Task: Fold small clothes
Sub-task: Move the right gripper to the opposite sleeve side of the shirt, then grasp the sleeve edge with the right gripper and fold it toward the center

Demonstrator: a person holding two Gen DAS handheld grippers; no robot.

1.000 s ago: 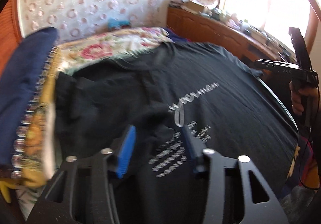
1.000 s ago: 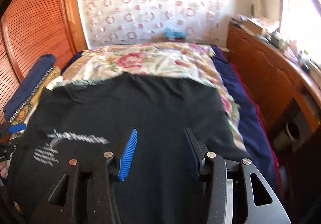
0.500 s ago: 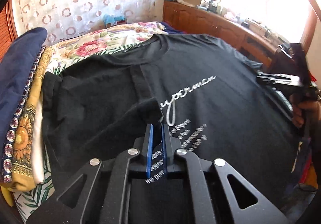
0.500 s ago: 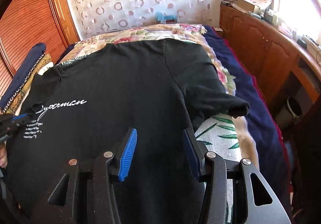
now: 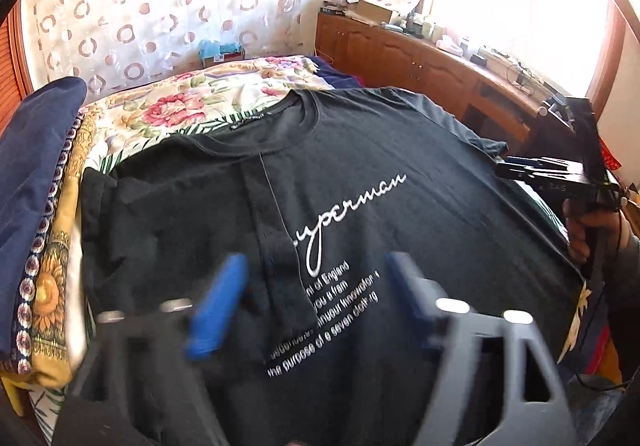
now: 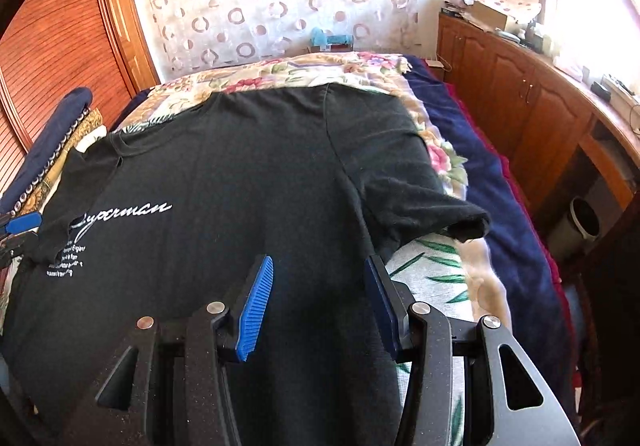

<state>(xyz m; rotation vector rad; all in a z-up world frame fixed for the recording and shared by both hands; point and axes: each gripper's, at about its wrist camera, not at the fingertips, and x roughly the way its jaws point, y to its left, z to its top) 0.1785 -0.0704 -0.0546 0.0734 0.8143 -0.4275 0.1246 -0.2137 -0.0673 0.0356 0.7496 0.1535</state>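
Black cotton t-shirt with white script print (image 5: 360, 182) lying flat across floral bedspread (image 5: 192, 102), collar toward headboard end; 1 sleeve (image 5: 276, 266) lying folded inward over print, forming straight side edge. Left gripper (image 5: 312, 298) hovering above that fold, jaws spread, gripping nothing. Right gripper (image 6: 316, 298) hovering over opposite side, jaws spread, empty. Other sleeve (image 6: 420, 198) overhanging bedspread's right edge, likely next to fold. Stacked folded textiles (image 5: 36, 214) crowding left bed edge; free room rightward.
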